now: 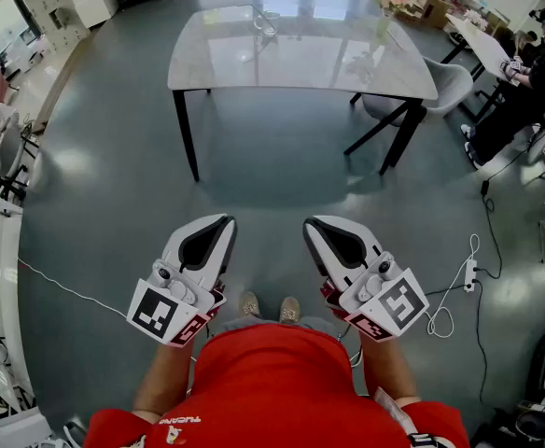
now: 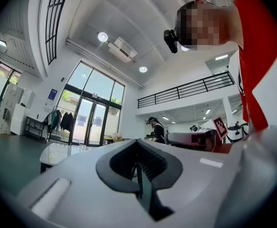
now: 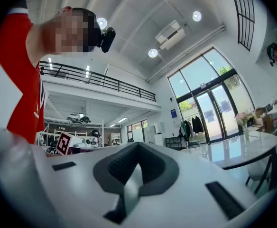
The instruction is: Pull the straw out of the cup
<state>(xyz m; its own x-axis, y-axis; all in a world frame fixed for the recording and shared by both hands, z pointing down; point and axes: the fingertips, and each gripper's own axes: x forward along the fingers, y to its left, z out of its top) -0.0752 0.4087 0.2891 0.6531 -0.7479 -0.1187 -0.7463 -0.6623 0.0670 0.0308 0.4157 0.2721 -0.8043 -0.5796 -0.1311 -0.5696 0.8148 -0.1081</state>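
Observation:
A clear cup (image 1: 266,23) stands far off on the glossy table (image 1: 254,63); at this distance I cannot make out a straw in it. My left gripper (image 1: 224,224) and right gripper (image 1: 312,224) are held side by side in front of the person's red shirt, well short of the table, over bare floor. Both point forward and about level. The left gripper (image 2: 137,144) has its jaws pressed together with nothing between them. The right gripper (image 3: 137,147) is likewise shut and empty. The table top (image 3: 252,148) shows off to the right in the right gripper view.
A vase of pink flowers (image 1: 385,6) stands at the table's far right. A grey chair (image 1: 440,87) sits at its right side. Seated people (image 1: 534,73) work at another table on the right. A white cable and power strip (image 1: 468,273) lie on the floor.

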